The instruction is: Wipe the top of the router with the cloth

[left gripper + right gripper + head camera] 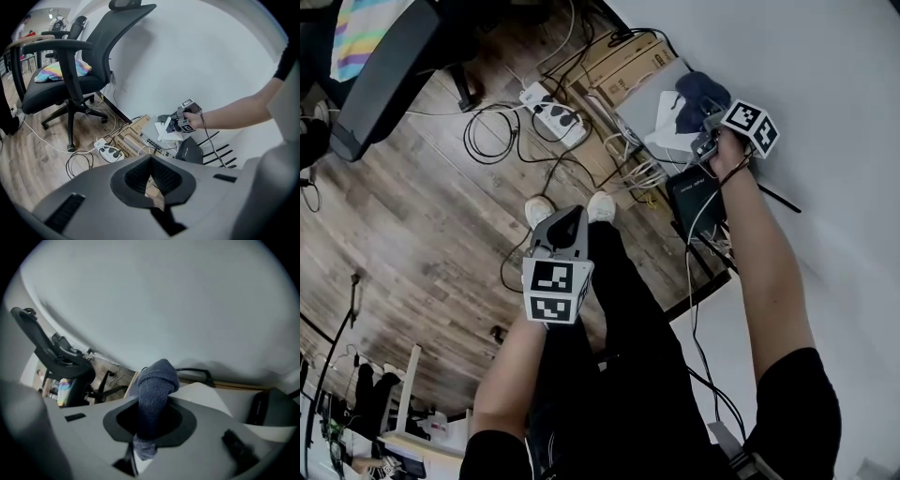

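The right gripper is reached out toward the wall. Its fingers are closed on a dark blue cloth. In the right gripper view the cloth stands up between the two fingers, folds over at its top, and has a short end showing below the pinch.

In the head view the cloth hangs over the far end of a white device, which lies on a flat grey network switch. It is not possible to tell whether the cloth touches the white surface.

The black router sits on the floor just beside the white device, on the side nearer the person, below the outstretched right forearm. Its thin black antennas lie against the wall. The cloth is not on it.

The left gripper is held low and close to the body, above the person's white shoes and well apart from the devices. Its own view shows the fingers brought together at the tips with nothing held between them.

Two cardboard boxes lie next to the switch, and a white power strip sits near them among loose black and white cables. A black office chair stands farther off on the wood planks, with a rainbow-striped fabric on its seat.
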`<action>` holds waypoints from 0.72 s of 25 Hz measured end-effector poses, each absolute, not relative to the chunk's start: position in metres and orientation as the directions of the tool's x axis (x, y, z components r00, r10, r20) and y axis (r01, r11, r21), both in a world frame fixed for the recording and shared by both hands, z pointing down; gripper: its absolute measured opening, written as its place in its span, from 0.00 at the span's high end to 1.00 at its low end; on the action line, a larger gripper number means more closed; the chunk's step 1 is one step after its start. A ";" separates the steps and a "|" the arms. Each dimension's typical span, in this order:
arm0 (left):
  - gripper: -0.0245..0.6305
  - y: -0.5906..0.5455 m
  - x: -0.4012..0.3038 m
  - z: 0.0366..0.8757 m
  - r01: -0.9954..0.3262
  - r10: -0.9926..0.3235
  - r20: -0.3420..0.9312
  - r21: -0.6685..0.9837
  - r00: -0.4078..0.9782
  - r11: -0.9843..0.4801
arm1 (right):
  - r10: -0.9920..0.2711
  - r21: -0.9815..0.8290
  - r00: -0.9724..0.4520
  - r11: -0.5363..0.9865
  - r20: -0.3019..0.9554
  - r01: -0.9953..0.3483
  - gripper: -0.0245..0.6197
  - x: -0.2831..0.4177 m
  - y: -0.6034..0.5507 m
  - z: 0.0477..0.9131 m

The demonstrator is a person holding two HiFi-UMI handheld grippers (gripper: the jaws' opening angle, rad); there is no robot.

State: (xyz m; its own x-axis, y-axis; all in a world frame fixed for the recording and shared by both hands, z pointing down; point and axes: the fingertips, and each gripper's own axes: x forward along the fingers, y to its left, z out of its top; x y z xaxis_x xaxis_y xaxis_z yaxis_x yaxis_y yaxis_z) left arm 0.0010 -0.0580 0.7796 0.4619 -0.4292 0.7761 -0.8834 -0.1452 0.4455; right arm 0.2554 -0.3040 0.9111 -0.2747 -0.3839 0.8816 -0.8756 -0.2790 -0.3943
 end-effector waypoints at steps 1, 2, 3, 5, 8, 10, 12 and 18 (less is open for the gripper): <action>0.96 -0.058 0.001 0.780 -0.884 -0.430 0.776 0.445 0.461 -0.144 | -0.365 -0.424 -0.325 -0.234 0.873 -0.875 0.87 0.241 -0.304 0.911; 0.96 -0.058 0.000 0.780 -0.884 -0.430 0.777 0.445 0.460 -0.143 | -0.346 -0.443 -0.362 -0.192 0.865 -0.876 0.87 0.228 -0.304 0.910; 0.96 -0.057 -0.001 0.780 -0.884 -0.431 0.776 0.444 0.459 -0.142 | -0.330 -0.456 -0.389 -0.157 0.860 -0.876 0.87 0.218 -0.305 0.909; 0.96 -0.057 -0.005 0.781 -0.886 -0.434 0.777 0.443 0.456 -0.139 | -0.303 -0.482 -0.434 -0.104 0.848 -0.870 0.87 0.199 -0.305 0.908; 0.96 -0.054 -0.013 0.784 -0.890 -0.432 0.783 0.438 0.447 -0.126 | -0.270 -0.496 -0.468 -0.042 0.841 -0.868 0.87 0.182 -0.302 0.907; 0.96 -0.053 -0.018 0.786 -0.893 -0.433 0.787 0.436 0.440 -0.114 | -0.249 -0.481 -0.467 0.006 0.848 -0.876 0.87 0.180 -0.302 0.908; 0.96 -0.054 -0.020 0.787 -0.893 -0.434 0.788 0.437 0.437 -0.105 | -0.226 -0.471 -0.467 0.042 0.855 -0.881 0.87 0.180 -0.303 0.909; 0.96 -0.055 -0.021 0.791 -0.892 -0.427 0.790 0.440 0.439 -0.105 | -0.268 -0.353 -0.347 0.025 0.899 -0.935 0.87 0.208 -0.312 0.913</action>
